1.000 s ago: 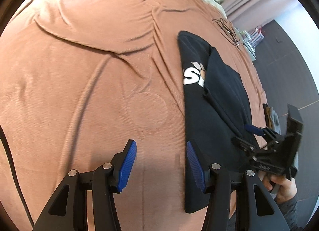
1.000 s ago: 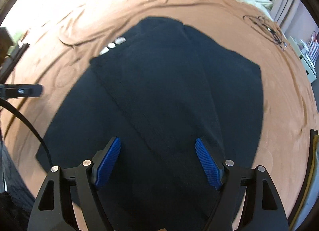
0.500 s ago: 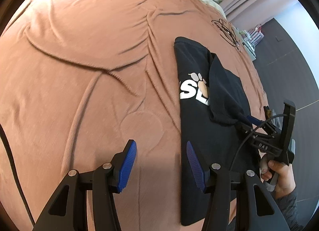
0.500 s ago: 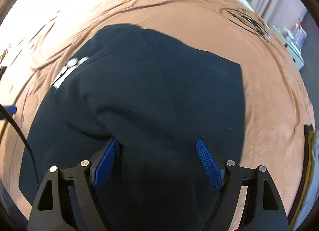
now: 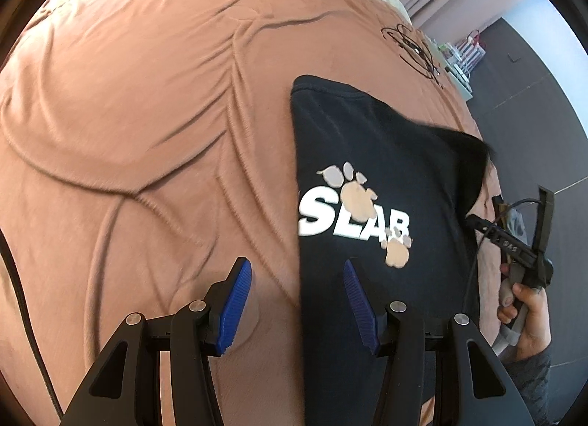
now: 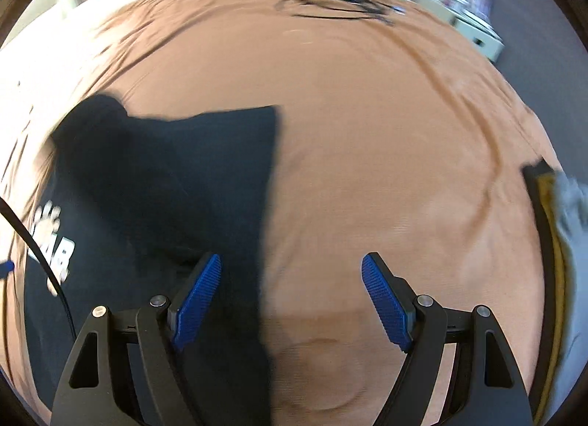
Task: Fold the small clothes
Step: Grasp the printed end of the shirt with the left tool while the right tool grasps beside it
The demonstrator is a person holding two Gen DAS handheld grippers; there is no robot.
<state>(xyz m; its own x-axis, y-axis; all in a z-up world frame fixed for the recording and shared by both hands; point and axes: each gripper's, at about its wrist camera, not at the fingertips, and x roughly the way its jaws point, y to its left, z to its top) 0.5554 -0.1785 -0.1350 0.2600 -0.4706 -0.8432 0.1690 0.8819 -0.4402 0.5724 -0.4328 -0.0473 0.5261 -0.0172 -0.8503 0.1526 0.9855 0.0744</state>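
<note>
The black cotton T-shirt with white lettering and paw prints (image 5: 371, 183) lies part-folded on the wrinkled terracotta bedspread (image 5: 147, 103). The left gripper (image 5: 297, 297) is spread, straddling its nine-o'clock edge; the right gripper (image 6: 290, 297), also spread and empty, straddles the three-o'clock edge, probably seeking a sleeve through the blur.

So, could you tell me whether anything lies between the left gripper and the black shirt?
Nothing visible does. The left gripper is open over the bedspread, with the shirt edge already beneath its right finger; only bare fabric lies around it.
</note>
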